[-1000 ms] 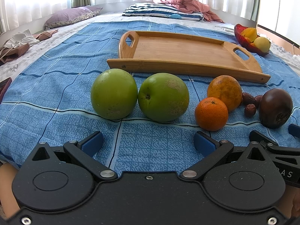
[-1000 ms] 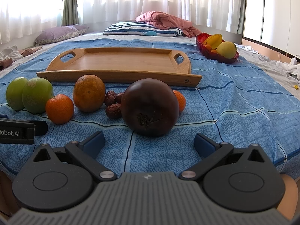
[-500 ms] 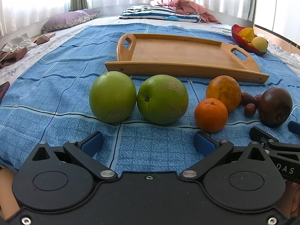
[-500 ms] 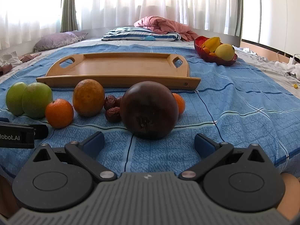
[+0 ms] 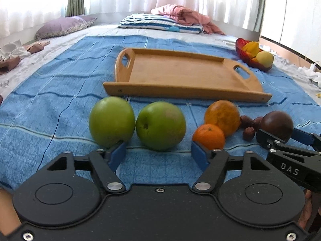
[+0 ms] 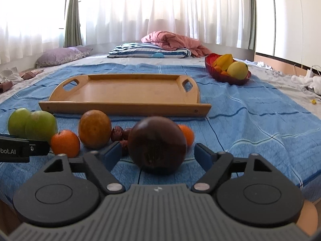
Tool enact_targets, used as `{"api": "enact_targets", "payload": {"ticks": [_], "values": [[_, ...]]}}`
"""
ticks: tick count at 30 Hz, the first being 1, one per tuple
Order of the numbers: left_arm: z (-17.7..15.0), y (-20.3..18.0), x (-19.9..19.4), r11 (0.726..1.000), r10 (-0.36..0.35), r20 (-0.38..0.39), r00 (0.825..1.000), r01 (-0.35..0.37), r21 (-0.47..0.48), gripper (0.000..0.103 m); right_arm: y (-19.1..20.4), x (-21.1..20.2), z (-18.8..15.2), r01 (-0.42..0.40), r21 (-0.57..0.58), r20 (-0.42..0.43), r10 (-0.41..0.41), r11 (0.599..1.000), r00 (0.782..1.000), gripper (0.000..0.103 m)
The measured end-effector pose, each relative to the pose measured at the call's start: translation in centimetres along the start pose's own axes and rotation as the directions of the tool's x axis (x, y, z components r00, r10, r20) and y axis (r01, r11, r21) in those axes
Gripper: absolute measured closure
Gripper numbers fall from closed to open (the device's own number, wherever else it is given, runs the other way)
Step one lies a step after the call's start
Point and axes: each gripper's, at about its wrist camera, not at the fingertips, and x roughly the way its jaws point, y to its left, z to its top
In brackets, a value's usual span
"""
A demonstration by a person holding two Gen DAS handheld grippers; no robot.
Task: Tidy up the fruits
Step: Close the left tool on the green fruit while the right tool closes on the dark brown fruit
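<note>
Blue checked bedspread (image 5: 60,100) covers a bed, and on it lies an empty wooden tray (image 5: 180,74) with cut-out handles. In front of the tray's near edge sits a row of fruit: two green apples (image 5: 160,125) touching each other, then a large orange (image 5: 222,117) with a small tangerine (image 5: 209,136) before it, some wrinkled red dates (image 5: 248,124), and a dark, glossy round fruit (image 6: 157,144) with another small orange fruit (image 6: 187,134) behind it. Beyond the tray's far right corner stands a red bowl (image 6: 226,76) of yellow fruit. The left gripper (image 5: 158,154) has just been closing; its blue pads stand partly open, framing the right-hand apple but short of it, gripping nothing. The right gripper (image 6: 157,153) has also just been closing, its jaws either side of the dark fruit, not visibly pressing it. The fruits look firm, smooth and prone to roll, so a grip across the widest middle seems best; the dark one may bruise if squeezed hard.
</note>
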Motion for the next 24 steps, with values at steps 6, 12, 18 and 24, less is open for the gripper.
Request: {"api": "enact_targets", "payload": {"ticks": [6, 12, 18, 24], "values": [[0.3, -0.7, -0.6, 1.000, -0.016, 0.034, 0.999, 0.016, 0.011, 0.050, 0.4, -0.2, 0.2, -0.005, -0.022, 0.017, 0.005, 1.000, 1.000, 0.033], [0.6, -0.9, -0.5, 1.000, -0.007, 0.050, 0.999, 0.005, 0.026, 0.052, 0.4, -0.2, 0.1, -0.008, -0.031, 0.015, 0.009, 0.999, 1.000, 0.036], [1.0, -0.8, 0.1, 1.000, 0.007, 0.055, 0.998, -0.007, 0.004, 0.050, 0.4, -0.2, 0.1, -0.014, -0.035, 0.011, 0.014, 0.999, 1.000, 0.036], [1.2, -1.0, 0.8, 1.000, 0.005, 0.072, 0.997, -0.004, -0.012, 0.041, 0.4, 0.1, 0.0, -0.014, -0.034, 0.006, 0.014, 0.999, 1.000, 0.034]]}}
